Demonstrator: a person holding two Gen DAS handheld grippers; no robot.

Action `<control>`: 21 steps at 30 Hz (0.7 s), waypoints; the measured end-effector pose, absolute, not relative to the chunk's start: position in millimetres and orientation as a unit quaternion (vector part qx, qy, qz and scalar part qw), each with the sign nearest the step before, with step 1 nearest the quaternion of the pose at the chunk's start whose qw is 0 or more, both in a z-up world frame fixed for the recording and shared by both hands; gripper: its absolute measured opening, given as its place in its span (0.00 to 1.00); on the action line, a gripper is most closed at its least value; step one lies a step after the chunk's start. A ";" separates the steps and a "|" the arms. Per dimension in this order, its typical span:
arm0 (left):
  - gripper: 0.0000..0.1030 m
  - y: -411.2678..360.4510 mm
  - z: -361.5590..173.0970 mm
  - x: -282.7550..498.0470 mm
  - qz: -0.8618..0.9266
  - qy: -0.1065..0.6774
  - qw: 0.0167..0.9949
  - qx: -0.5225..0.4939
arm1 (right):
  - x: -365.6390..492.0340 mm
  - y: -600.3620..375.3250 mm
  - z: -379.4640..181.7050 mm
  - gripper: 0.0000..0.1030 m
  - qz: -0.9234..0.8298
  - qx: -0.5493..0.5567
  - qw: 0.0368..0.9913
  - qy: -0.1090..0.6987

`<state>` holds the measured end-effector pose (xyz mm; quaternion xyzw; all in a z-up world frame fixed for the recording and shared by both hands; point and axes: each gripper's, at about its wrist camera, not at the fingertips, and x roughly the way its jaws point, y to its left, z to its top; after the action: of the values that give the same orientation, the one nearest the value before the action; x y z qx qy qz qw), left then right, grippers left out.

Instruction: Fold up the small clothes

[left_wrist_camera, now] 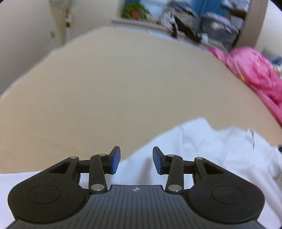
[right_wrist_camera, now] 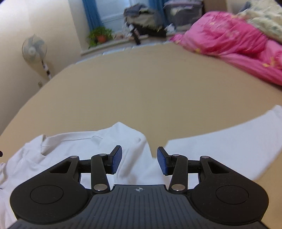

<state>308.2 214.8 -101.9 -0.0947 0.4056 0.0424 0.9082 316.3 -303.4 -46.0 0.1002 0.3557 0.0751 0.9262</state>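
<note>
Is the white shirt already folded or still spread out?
Not folded: the white shirt lies rumpled on the tan surface, one sleeve stretched sideways.

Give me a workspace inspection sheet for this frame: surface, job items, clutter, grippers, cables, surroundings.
Surface: tan flat surface, mostly bare.
Job's things: white garment lying rumpled and unfolded at the near edge; one sleeve spread out to the right.
Clutter: pink quilt bunched at the far right edge.
Grippers: left gripper open, holding nothing, over the garment's edge; right gripper open, holding nothing, above the garment.
Cables: nothing seen.
Surroundings: standing fan by the wall, potted plant on the sill, blue curtains, piled bags, blurred.
</note>
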 end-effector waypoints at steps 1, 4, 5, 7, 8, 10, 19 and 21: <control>0.43 214.6 -110.0 314.4 0.045 0.412 0.906 -0.089 | 329.3 -301.9 -51.4 0.45 0.076 0.095 0.923 0.365; 0.44 212.1 -131.5 313.7 0.034 0.424 0.902 -0.075 | 357.6 -294.7 -63.9 0.45 0.084 0.093 0.911 0.393; 0.43 211.1 -137.2 317.0 0.027 0.429 0.900 -0.069 | 363.9 -291.4 -67.0 0.45 0.093 0.088 0.908 0.400; 0.24 196.8 -135.3 311.5 0.021 0.425 0.904 -0.040 | 372.9 -283.0 -73.8 0.45 0.104 0.062 0.901 0.416; 0.09 195.8 -134.4 313.6 0.013 0.424 0.905 -0.033 | 376.9 -279.6 -76.1 0.44 0.105 0.052 0.900 0.420; 0.02 192.2 -127.8 316.4 0.011 0.419 0.907 -0.041 | 381.6 -277.9 -76.7 0.19 0.118 0.055 0.898 0.421; 0.00 205.5 -88.9 358.5 0.144 0.281 0.949 -0.011 | 410.7 -293.3 -23.4 0.10 0.070 0.127 0.941 0.306; 0.01 211.8 -94.2 364.7 0.099 0.314 0.942 -0.065 | 418.5 -284.5 -35.2 0.11 0.054 0.111 0.936 0.328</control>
<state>364.7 211.8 -94.2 -0.0653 0.3137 0.0985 0.9421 418.5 -284.5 -35.2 0.1114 0.3283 0.0544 0.9364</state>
